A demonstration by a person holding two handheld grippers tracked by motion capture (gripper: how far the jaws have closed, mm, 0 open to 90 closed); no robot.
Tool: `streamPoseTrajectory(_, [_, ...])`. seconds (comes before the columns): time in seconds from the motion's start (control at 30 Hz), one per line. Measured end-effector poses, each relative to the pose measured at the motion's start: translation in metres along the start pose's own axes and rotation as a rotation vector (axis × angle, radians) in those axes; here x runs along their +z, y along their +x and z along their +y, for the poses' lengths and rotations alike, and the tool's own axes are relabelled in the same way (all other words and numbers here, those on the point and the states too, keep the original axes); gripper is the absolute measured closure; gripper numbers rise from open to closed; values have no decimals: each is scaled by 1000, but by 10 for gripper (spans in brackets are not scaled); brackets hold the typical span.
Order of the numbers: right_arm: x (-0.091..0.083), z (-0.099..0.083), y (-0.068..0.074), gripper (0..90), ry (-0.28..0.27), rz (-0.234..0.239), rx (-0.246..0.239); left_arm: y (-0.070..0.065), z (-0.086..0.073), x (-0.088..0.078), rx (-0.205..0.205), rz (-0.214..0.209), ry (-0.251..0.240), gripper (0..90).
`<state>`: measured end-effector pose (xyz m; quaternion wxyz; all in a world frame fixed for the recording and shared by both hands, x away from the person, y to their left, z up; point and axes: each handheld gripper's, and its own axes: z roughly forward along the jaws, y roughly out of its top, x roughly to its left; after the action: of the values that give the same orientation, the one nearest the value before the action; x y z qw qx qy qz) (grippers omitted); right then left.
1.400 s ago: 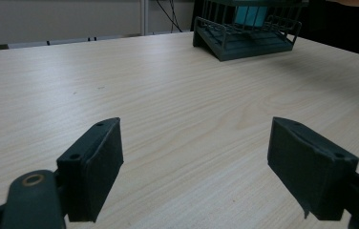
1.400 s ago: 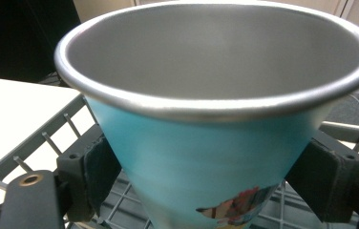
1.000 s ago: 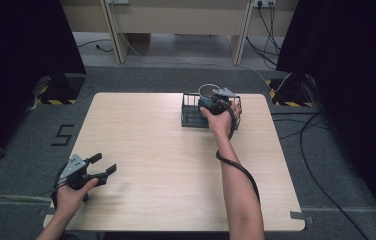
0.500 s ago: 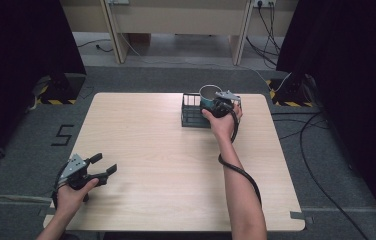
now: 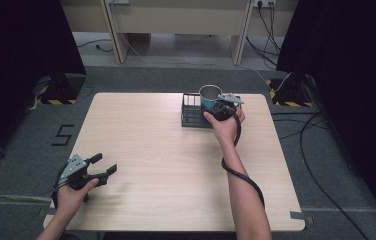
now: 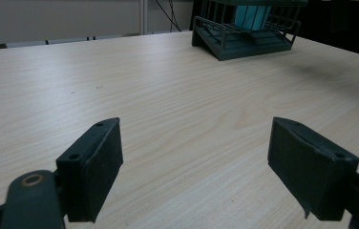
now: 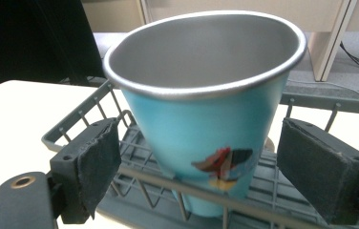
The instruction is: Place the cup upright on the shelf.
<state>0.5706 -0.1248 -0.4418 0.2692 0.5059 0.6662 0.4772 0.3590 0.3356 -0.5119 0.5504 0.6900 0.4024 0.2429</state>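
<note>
Since a second ago your right hand has barely shifted at the wire rack [image 5: 192,111], though the blue cup [image 5: 210,96] now shows clear of it, and your left gripper [image 5: 97,167] has stayed put near the table's [image 5: 141,145] near left corner. The cup stands upright in the rack at the far side of the table. Your right gripper [image 5: 224,106] is spread wide with a pad on either side of the cup's wall, neither touching; the left gripper is likewise spread and holds nothing. The cup [image 7: 205,112] looks like thin painted metal: light, stiff and probably slick, so close on the wall below the rolled rim. The right gripper view shows the steel inside and a small printed picture; the left gripper view shows the cup's [image 6: 251,16] base seated behind the rack's bars [image 6: 244,33].
</note>
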Motion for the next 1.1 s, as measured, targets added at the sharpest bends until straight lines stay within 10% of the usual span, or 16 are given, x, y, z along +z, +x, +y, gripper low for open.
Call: streamPoseTrajectory(1.1, [-59, -26, -5, 159, -5, 55, -25, -1, -1, 0, 3, 2, 7, 187])
